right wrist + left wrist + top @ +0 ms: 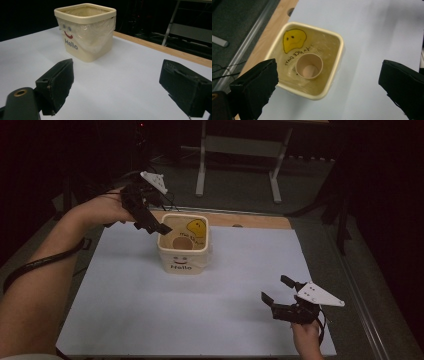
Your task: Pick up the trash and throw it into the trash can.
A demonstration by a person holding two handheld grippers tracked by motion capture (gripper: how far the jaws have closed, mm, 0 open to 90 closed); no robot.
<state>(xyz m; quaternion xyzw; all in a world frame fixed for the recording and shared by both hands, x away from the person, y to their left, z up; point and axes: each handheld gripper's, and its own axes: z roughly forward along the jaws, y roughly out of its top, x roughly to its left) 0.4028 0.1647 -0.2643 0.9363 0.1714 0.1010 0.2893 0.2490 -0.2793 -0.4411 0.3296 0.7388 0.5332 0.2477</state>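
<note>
A cream square bin [183,261] with "Hello" and a smile on its front stands on the white table sheet [150,310]. Inside it, a brown paper cup [182,243] stands upright beside a yellow smiley print [196,228]. My left gripper [161,229] hovers open over the bin's back left rim. From above, the left gripper view looks down on the bin [337,45] and the cup [309,66] between wide jaws. Near the front right of the sheet my right gripper [275,289] stands open, empty, facing the bin [86,37].
A strip of wooden table edge [250,220] runs behind the sheet. Beyond it stands a grey metal frame [239,150] on a dark floor. A black cable [45,260] trails from the left forearm off the table's left side.
</note>
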